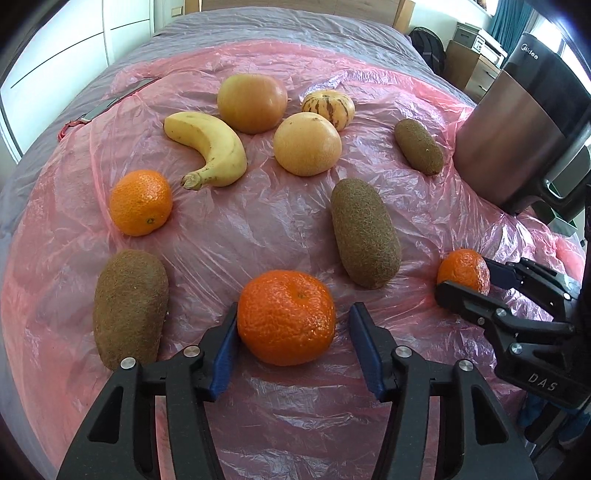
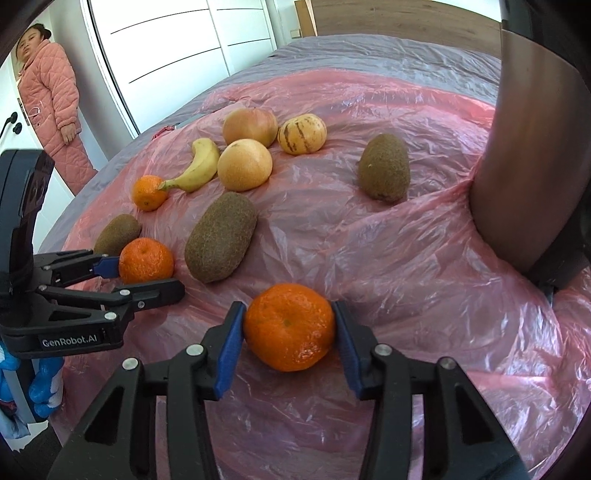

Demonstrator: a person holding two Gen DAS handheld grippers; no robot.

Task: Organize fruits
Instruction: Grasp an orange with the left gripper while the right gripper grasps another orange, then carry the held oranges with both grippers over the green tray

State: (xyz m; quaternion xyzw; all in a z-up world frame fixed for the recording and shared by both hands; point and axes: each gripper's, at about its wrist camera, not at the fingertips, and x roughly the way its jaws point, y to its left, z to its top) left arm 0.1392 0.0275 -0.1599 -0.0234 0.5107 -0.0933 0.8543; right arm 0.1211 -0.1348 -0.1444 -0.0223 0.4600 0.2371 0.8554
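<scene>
Right tool [image 2: 287, 310] clenched on mandarin [image 2: 290, 328]; left tool [image 1: 294, 314] straddles second mandarin [image 1: 286, 319], grip unclear.

Bed [image 1: 258, 26] (grey cover) under pink plastic sheet [image 1: 280, 221]

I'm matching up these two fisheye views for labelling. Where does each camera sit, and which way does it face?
Left wrist view: on the left gripper, angled down over the pink plastic sheet; its fingers flank a mandarin, the left pad touching, the right pad apart; the right gripper shows at right.
Right wrist view: on the right gripper, angled down; its pads press another mandarin; the left gripper and a blue-gloved hand show at left.
Shared: both mandarins, banana, kiwis.
</scene>
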